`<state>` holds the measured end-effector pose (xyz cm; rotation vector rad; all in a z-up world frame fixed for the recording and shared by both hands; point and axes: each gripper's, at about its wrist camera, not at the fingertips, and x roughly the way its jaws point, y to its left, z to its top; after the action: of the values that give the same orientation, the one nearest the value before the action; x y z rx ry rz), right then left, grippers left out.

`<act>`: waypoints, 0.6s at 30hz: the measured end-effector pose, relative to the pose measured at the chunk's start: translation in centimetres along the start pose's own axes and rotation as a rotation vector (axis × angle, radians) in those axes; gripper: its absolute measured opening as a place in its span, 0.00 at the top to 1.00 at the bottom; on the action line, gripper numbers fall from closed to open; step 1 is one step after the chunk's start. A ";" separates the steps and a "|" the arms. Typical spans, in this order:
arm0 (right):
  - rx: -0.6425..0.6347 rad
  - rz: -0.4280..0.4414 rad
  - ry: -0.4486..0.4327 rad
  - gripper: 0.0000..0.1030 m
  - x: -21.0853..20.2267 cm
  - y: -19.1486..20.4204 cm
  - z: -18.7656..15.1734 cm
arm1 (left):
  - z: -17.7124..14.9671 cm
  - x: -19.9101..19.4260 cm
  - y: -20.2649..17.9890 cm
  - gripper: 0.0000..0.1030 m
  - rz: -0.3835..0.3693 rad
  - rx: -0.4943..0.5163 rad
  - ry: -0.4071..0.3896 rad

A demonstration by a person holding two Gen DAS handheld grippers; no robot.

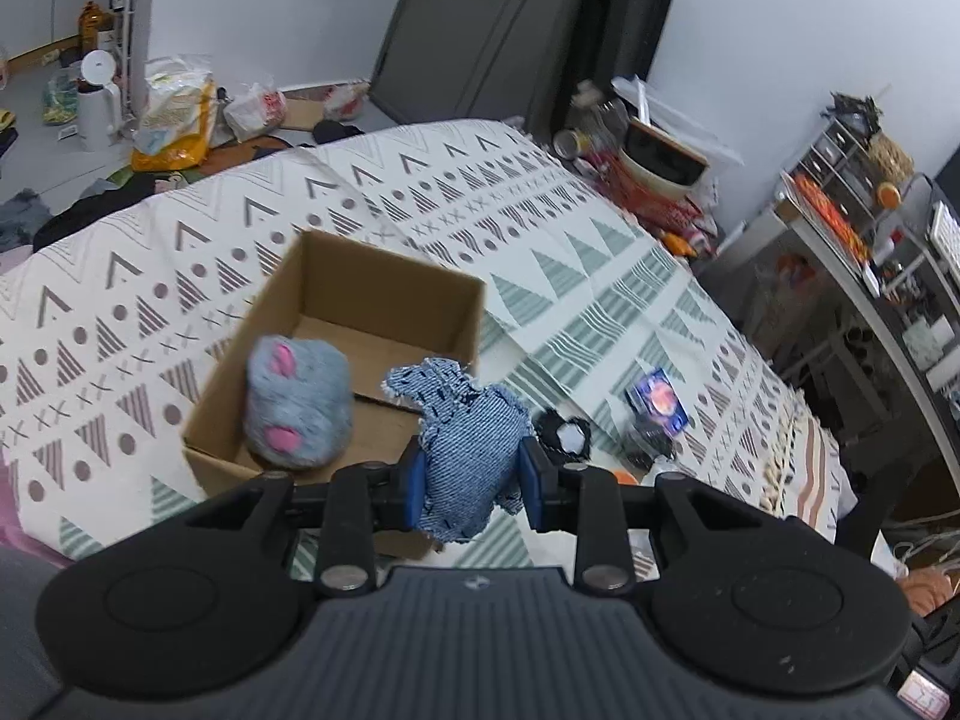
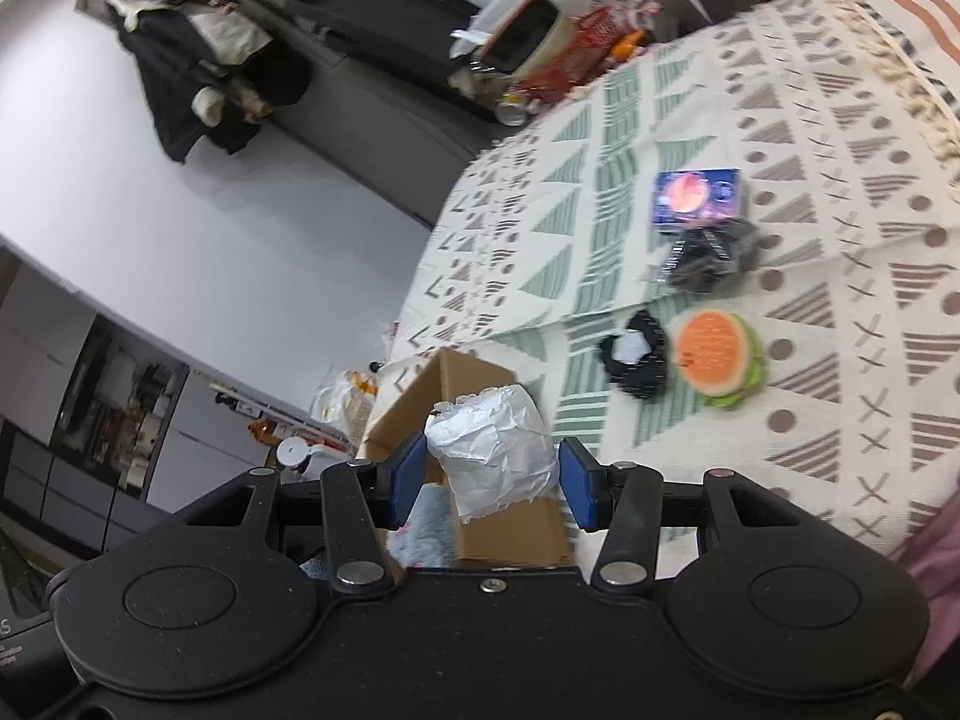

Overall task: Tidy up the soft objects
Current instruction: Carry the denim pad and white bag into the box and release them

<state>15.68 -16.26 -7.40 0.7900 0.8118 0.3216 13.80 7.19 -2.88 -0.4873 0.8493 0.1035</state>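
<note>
An open cardboard box (image 1: 384, 282) lies on the patterned bedspread (image 1: 540, 228), and a grey furry mouse toy (image 1: 297, 402) with pink ears rests inside it. My left gripper (image 1: 471, 471) is shut on a frayed blue denim toy (image 1: 468, 444), held at the box's near right corner. In the right wrist view my right gripper (image 2: 489, 477) is shut on a crumpled white wad (image 2: 492, 456) just above the same box (image 2: 468, 390). A bit of the grey mouse toy (image 2: 420, 531) shows below the wad.
On the bedspread (image 2: 810, 150) to the right lie an orange-and-green burger toy (image 2: 720, 357), a black-and-white soft piece (image 2: 636, 354), a black packet (image 2: 708, 255) and a small blue carton (image 2: 699, 198). Cluttered shelves (image 1: 852, 210) and bags (image 1: 174, 114) surround the bed.
</note>
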 end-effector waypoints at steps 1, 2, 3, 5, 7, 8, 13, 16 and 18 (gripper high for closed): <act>-0.008 0.005 0.000 0.54 0.1 0.5 -0.1 | 0.2 -0.1 0.4 0.71 0.001 -0.007 -0.003; -0.015 0.012 0.001 0.54 0.3 0.9 -0.2 | 0.3 -0.1 0.8 0.71 0.003 -0.014 -0.005; -0.023 0.017 0.002 0.54 0.4 1.4 -0.3 | 0.5 -0.1 1.1 0.71 0.004 -0.021 -0.007; -0.040 0.031 0.006 0.54 0.8 2.3 -0.6 | 0.8 0.0 1.8 0.71 0.005 -0.033 -0.010; -0.050 0.038 0.011 0.54 1.2 3.0 -0.9 | 1.1 0.1 2.4 0.71 0.008 -0.040 -0.012; -0.051 0.041 0.017 0.54 1.5 3.3 -1.0 | 1.2 0.2 2.7 0.71 0.008 -0.045 -0.013; -0.057 0.027 0.032 0.54 2.2 4.5 -1.7 | 1.7 1.8 3.8 0.70 0.003 -0.089 0.003; -0.081 0.016 0.039 0.54 2.6 5.0 -2.1 | 1.6 3.1 4.1 0.71 -0.008 -0.096 0.025; -0.076 0.007 0.045 0.54 3.1 4.8 -2.2 | 1.5 3.7 4.4 0.70 -0.005 -0.101 0.032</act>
<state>16.25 -10.21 -6.39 0.7171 0.8339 0.3755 16.03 11.37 -6.43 -0.5871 0.8769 0.1350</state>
